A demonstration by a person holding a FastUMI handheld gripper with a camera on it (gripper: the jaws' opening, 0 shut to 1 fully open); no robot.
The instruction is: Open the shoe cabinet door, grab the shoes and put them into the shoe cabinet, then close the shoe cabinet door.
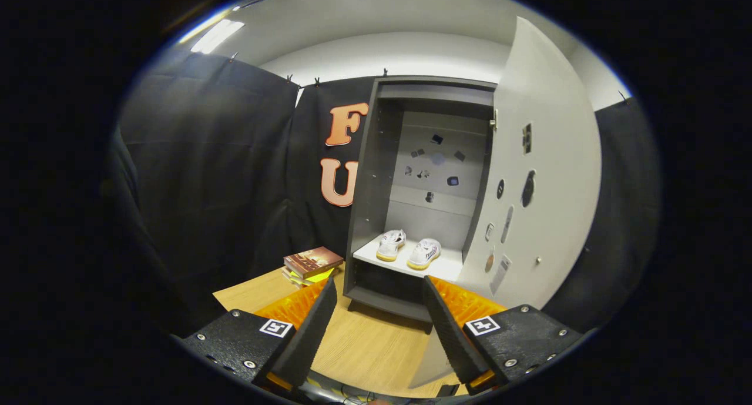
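Observation:
A tall grey shoe cabinet [376, 176] stands on the wooden floor beyond my fingers. Its white door [543, 176] is swung wide open to the right, with a small knob near its far edge. Two white shoes with pale yellow soles [408, 249] sit side by side on the cabinet's white shelf [446, 268], toes facing out. My gripper [379, 302] is open, held back from the cabinet with nothing between its fingers. The shelf and shoes lie well ahead of the fingertips.
A stack of books [311, 264] lies on the wooden floor [364, 340] to the left of the cabinet. Black cloth walls close in on the left and behind. The open door's lower edge comes close to the right finger [449, 328].

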